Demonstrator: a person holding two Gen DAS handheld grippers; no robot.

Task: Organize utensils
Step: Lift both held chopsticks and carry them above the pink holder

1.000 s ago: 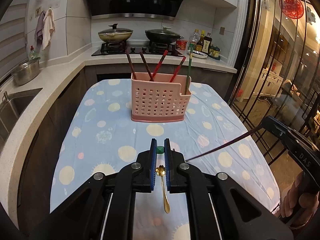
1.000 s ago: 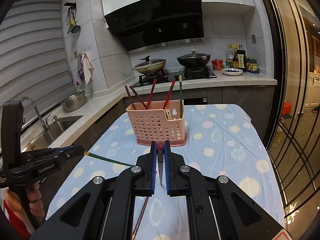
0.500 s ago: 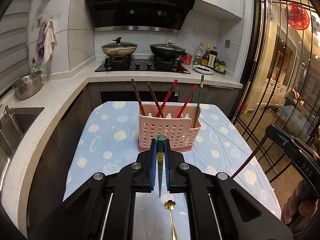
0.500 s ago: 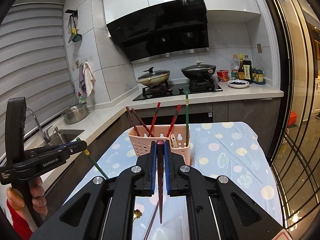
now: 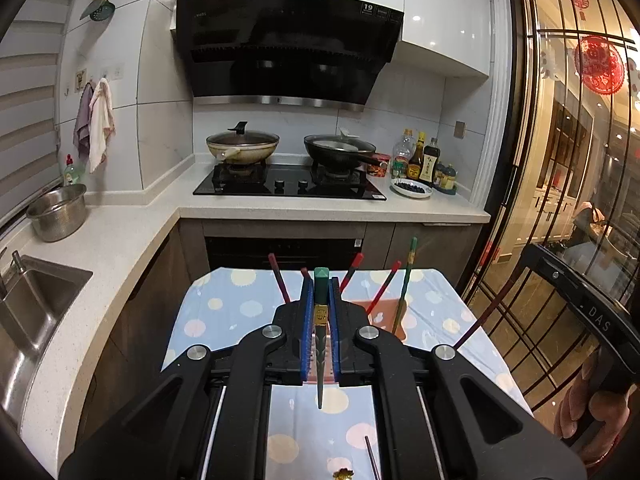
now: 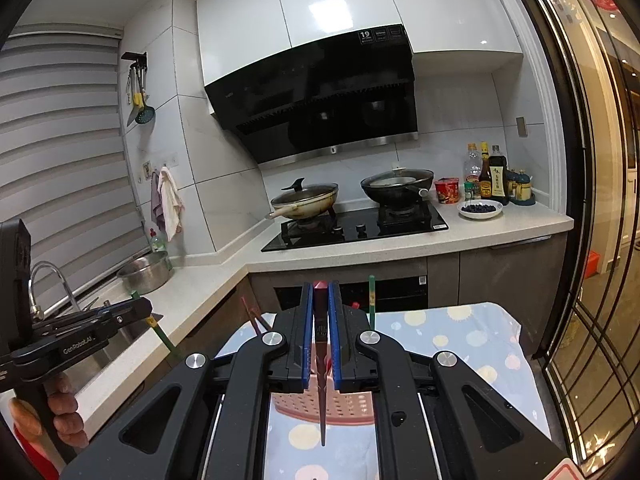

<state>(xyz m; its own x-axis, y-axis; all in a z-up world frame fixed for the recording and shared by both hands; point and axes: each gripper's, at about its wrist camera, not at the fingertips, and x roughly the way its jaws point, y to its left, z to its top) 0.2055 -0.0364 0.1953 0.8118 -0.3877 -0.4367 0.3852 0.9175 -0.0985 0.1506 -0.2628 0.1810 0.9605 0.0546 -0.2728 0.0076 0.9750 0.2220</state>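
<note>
My left gripper [image 5: 320,300] is shut on a green chopstick [image 5: 320,344] that hangs tip-down above the table. My right gripper [image 6: 320,304] is shut on a dark red chopstick [image 6: 321,380], also tip-down. The pink perforated utensil basket [image 6: 324,406] stands on the table below and ahead of both grippers; it also shows in the left wrist view [image 5: 380,312], mostly hidden by the fingers. Several red, brown and green chopsticks [image 5: 405,284] stand in it. A gold spoon [image 5: 343,474] and a dark chopstick [image 5: 371,456] lie on the table near me.
The table has a blue dotted cloth [image 5: 224,308]. Behind it runs a counter [image 5: 280,210] with a hob, two pans [image 5: 242,146], bottles [image 5: 420,158] and a dish. A sink [image 5: 28,304] and steel bowl [image 5: 58,212] are at left. A glass partition [image 5: 560,200] is at right.
Both grippers have risen well above the table and tilted up with their chopsticks, which now hang point-down. The basket has dropped low in both views.
</note>
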